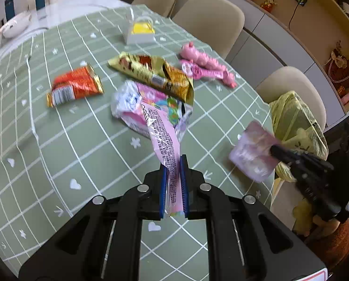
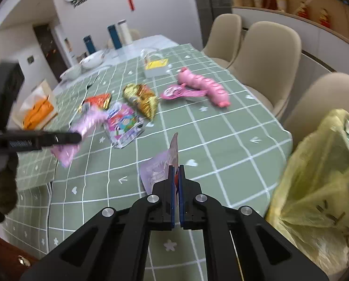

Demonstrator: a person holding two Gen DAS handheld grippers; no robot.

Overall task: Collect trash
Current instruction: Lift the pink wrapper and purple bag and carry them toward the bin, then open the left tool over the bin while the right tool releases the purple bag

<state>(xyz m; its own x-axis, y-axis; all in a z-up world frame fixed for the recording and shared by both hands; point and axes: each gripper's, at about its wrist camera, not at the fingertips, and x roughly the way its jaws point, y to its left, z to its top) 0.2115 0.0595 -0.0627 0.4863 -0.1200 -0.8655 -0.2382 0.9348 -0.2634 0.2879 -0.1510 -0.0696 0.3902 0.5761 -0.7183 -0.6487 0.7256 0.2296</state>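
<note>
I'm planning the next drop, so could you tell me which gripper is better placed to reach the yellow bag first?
Right. The right gripper, shut on the lilac wrapper, sits beside the yellow bag. The left gripper holds the pink wrapper farther away.

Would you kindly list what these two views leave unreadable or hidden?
- Pink wrapper print: left view, too small and blurred.
- Lilac packet design: right view, partly behind the right claw; motion-blurred in the left view.
- Yellow bag contents: both views, plastic hides them; frame edge cuts it.
</note>
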